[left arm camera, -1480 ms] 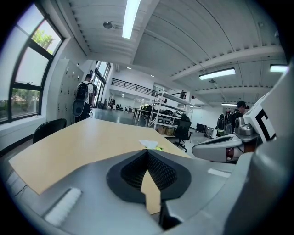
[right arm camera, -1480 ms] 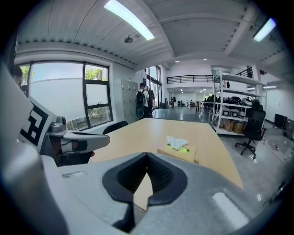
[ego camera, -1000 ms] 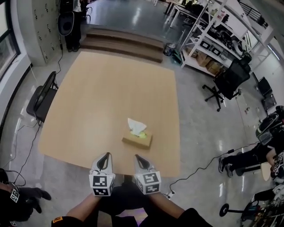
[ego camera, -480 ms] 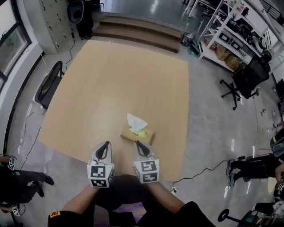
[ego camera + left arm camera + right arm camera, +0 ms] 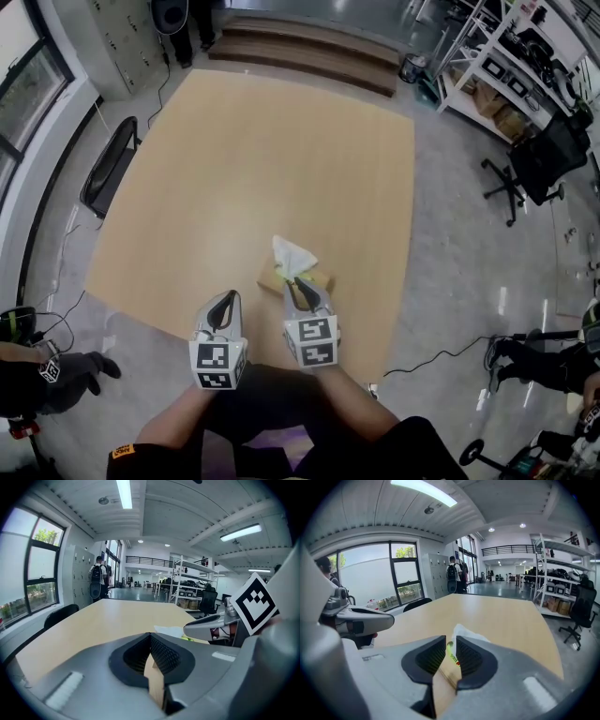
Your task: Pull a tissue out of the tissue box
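A wood-coloured tissue box (image 5: 298, 280) lies on the tan table (image 5: 262, 159) near its front edge, with a white tissue (image 5: 292, 254) standing up out of it. My right gripper (image 5: 302, 292) hovers at the box's near side, its jaws a narrow gap apart with nothing between them. In the right gripper view the tissue (image 5: 465, 633) and the box (image 5: 451, 662) show just beyond my right gripper (image 5: 451, 642). My left gripper (image 5: 223, 309) hangs over the table's front edge, left of the box, shut and empty. My left gripper (image 5: 150, 637) sees the tissue (image 5: 169, 631) to its right.
A black chair (image 5: 109, 174) stands at the table's left side. An office chair (image 5: 549, 155) and shelves (image 5: 511, 66) are at the right, steps (image 5: 309, 45) beyond the far end. A person's hand (image 5: 56, 377) shows at lower left. A cable (image 5: 441, 356) runs on the floor.
Both grippers have moved forward towards the table. The right one has come up to the box's near side. The box has not moved.
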`<state>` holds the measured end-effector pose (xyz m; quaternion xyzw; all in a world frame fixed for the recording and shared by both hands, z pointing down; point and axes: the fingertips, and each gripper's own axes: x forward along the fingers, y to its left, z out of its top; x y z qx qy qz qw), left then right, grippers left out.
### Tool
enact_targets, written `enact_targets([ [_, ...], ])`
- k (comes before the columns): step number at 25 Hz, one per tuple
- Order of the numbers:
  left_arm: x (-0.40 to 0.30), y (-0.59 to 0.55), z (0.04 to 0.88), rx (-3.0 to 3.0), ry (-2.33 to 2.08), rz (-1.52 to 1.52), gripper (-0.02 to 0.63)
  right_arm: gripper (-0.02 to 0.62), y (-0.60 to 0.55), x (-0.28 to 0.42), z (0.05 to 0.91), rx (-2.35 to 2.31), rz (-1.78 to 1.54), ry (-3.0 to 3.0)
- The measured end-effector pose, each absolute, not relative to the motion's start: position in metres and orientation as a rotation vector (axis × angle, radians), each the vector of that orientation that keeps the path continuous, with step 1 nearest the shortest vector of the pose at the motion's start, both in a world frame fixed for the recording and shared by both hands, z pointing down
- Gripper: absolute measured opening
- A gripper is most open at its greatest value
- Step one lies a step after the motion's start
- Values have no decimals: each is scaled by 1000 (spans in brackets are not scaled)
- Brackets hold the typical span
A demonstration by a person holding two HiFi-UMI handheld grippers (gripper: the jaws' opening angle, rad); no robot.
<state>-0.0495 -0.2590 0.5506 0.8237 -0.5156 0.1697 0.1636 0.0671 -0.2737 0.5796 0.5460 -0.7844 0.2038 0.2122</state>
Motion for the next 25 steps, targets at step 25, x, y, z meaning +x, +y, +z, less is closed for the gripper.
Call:
enact_targets([
  [25,-54,-311,567,2415,-1266,493,18,50,-299,57,633,1537,696,-1855],
])
